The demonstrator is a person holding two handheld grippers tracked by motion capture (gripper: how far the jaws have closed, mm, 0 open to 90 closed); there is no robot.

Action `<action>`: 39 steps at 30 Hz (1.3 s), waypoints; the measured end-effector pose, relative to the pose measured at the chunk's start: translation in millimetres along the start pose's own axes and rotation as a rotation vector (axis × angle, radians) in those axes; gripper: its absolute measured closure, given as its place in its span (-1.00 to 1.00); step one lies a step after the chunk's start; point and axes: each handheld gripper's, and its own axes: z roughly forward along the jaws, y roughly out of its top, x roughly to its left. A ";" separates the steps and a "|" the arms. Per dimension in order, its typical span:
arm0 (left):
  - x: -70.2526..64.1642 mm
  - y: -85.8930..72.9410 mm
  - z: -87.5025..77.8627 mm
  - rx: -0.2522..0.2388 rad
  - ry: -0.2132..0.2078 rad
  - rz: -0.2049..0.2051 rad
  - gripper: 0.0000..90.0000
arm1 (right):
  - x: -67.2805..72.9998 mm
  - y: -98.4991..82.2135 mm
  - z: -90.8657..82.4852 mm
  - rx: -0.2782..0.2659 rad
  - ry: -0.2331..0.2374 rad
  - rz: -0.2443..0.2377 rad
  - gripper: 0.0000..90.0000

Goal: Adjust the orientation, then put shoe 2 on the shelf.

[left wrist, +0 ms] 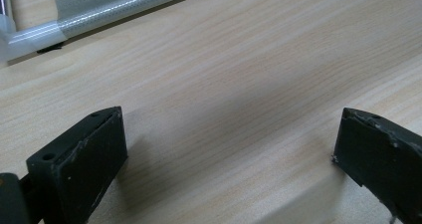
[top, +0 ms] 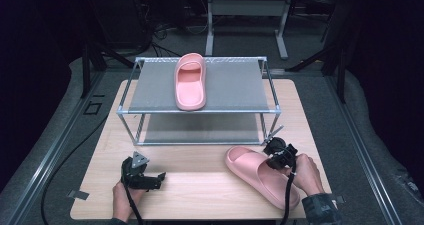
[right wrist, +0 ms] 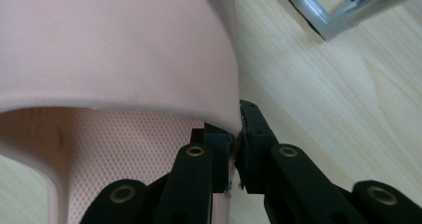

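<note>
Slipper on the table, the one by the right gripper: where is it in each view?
High view: slipper at lower right, on the table, right gripper at its side wall.
Left gripper view: not in it.
Right gripper view: fills the upper left, fingers clamped on its wall.
Shared landmark: rack leg, also.

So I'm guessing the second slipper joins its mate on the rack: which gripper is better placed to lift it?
The right gripper: it is shut on the strap edge of the slipper on the table. The left gripper is open over bare wood, apart from it.
</note>
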 end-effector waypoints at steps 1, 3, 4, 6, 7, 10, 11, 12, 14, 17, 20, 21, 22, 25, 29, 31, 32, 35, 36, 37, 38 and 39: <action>0.0 0.0 0.0 0.000 0.000 0.000 -1.00 | 2.6 2.7 -3.8 0.026 -0.060 -0.021 0.88; 0.0 0.0 0.0 0.000 0.000 0.000 -1.00 | 2.4 5.6 -4.3 0.013 -0.030 -0.042 0.88; 0.0 0.0 0.0 0.000 0.000 0.000 -1.00 | 2.7 6.9 -5.2 0.019 -0.034 -0.046 0.88; 0.0 0.0 0.0 0.000 0.000 0.000 -1.00 | 4.1 9.7 -6.2 0.017 -0.036 -0.065 0.88; 0.0 0.0 0.0 0.000 0.000 0.000 -1.00 | 4.3 11.3 -6.4 0.014 -0.029 -0.078 0.88; 0.0 0.0 0.0 0.000 0.000 0.000 -1.00 | 5.0 14.7 -6.4 0.012 -0.027 -0.105 0.88; 0.0 0.0 0.0 0.000 0.000 0.000 -1.00 | 5.4 16.4 -6.3 0.013 -0.027 -0.117 0.88; 0.0 0.0 0.0 0.000 0.000 0.000 -1.00 | 5.8 17.6 -6.5 0.015 -0.029 -0.123 0.88; -0.1 0.0 -0.1 0.001 0.002 0.001 -1.00 | 6.4 20.9 -7.6 0.015 -0.024 -0.137 0.88; 0.0 0.0 0.0 0.000 0.001 0.000 -1.00 | 6.4 25.2 -10.6 0.004 -0.031 -0.155 0.88; 0.0 0.2 0.2 0.001 0.001 0.000 -1.00 | 5.2 30.1 -14.2 -0.007 -0.027 -0.177 0.88; 0.0 0.3 0.2 0.001 0.001 0.001 -1.00 | 5.1 32.3 -15.6 -0.008 -0.016 -0.185 0.88; 0.0 0.3 0.2 0.001 0.001 0.001 -1.00 | 5.0 33.3 -16.2 -0.011 -0.028 -0.189 0.88; 0.0 0.3 0.2 0.001 0.001 0.001 -1.00 | 4.3 39.2 -20.0 -0.023 -0.026 -0.212 0.88; 0.0 0.2 0.2 0.001 0.001 0.001 -1.00 | 5.6 44.7 -25.0 -0.033 -0.035 -0.232 0.88; 0.0 0.3 0.2 0.001 0.002 0.001 -1.00 | 5.8 48.1 -27.6 -0.035 -0.017 -0.245 0.88; 0.0 0.3 0.2 0.001 0.002 0.000 -1.00 | 5.7 49.8 -29.2 -0.037 -0.019 -0.252 0.88; -0.1 0.3 0.2 0.001 0.002 0.000 -1.00 | 5.2 55.1 -34.4 -0.038 -0.021 -0.273 0.88; -0.3 0.2 0.4 -0.002 0.002 -0.004 -1.00 | 5.4 56.6 -36.1 -0.040 -0.015 -0.274 0.88; -0.2 0.2 0.4 -0.003 0.001 -0.004 -1.00 | 5.5 59.0 -38.0 -0.041 -0.010 -0.289 0.88; -0.2 0.2 0.4 -0.003 0.001 -0.004 -1.00 | 6.2 61.0 -39.7 -0.039 -0.007 -0.295 0.88; -0.1 0.2 0.4 -0.003 0.001 -0.004 -1.00 | 6.6 62.5 -40.8 -0.040 -0.010 -0.304 0.88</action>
